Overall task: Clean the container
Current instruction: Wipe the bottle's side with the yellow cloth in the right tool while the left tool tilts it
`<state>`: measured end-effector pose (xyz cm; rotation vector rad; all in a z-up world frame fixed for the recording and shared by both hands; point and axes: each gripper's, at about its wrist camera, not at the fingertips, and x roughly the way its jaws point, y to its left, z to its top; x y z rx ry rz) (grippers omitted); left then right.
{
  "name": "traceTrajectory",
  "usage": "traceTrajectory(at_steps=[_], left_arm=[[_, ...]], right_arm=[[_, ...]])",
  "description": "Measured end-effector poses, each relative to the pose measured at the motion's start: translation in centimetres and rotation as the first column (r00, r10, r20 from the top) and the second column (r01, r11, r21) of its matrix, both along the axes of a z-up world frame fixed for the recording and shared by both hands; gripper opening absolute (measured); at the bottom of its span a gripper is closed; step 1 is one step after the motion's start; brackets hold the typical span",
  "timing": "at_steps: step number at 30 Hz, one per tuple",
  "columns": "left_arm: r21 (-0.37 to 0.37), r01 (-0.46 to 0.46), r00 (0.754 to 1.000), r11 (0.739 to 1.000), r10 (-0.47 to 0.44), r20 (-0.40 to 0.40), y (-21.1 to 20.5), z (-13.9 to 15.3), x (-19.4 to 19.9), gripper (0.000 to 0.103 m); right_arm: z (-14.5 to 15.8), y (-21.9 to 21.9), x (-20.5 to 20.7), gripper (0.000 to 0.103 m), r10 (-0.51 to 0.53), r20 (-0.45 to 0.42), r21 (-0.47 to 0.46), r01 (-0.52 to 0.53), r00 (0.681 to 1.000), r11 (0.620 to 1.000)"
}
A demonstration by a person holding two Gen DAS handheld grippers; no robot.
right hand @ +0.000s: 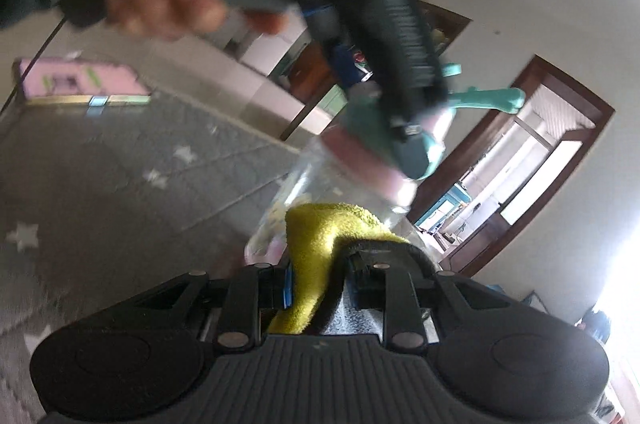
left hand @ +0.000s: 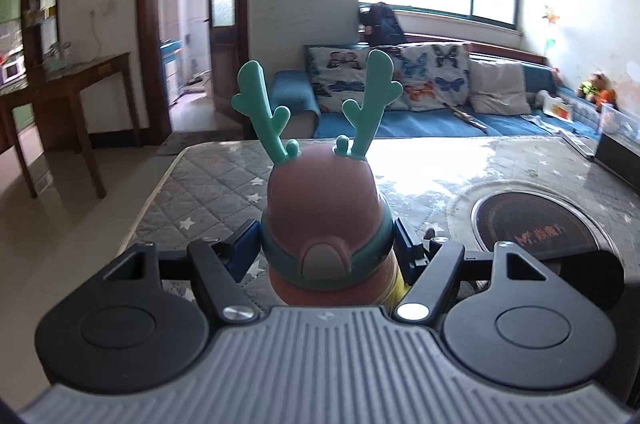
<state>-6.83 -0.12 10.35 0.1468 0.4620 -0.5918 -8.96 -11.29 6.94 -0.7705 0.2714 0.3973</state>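
A clear bottle (right hand: 316, 180) with a pink domed lid (left hand: 322, 208) and teal antlers (left hand: 256, 104) is held above the table. My left gripper (left hand: 324, 244) is shut on it just below the lid, its blue pads (left hand: 242, 248) against both sides. In the right wrist view the scene is rolled and blurred, and the left gripper's black body (right hand: 404, 56) and a person's hand (right hand: 168, 4) show above the bottle. My right gripper (right hand: 316, 284) is shut on a yellow cloth (right hand: 320, 236), which lies against the bottle's clear lower wall.
The table carries a grey quilted cover with white stars (left hand: 208, 184) and a round black hob (left hand: 540, 224) at the right. A dark box (left hand: 616, 152) stands at its far right edge, a pink box (right hand: 80, 82) at another edge. A blue sofa (left hand: 440, 128) lies beyond, a wooden side table (left hand: 68, 84) to the left.
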Motion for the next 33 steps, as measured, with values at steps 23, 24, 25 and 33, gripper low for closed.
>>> traceTrajectory(at_steps=[23,24,25,33], left_arm=[[0.024,-0.251,0.966,0.968,0.249,0.076,-5.7,0.4,-1.7,0.070],[0.030,-0.236,0.969,0.971,0.233,0.080,-5.7,0.4,-1.7,0.070],[0.036,-0.215,0.974,0.976,0.212,0.083,-5.6,0.4,-1.7,0.070],[-0.014,-0.037,0.999,0.999,0.037,-0.005,-1.1,0.9,0.0,0.070]], right_arm=[[-1.4,-1.4,-0.4,0.023,-0.088,-0.033,0.013,0.089,0.996,0.996],[-1.3,-1.9,-0.5,0.023,-0.097,-0.036,0.023,0.098,0.995,0.995],[-1.0,-2.6,-0.8,0.023,-0.110,-0.042,0.038,0.112,0.993,0.993],[0.5,-5.1,-0.1,0.023,-0.151,-0.109,0.181,0.169,0.983,0.969]])
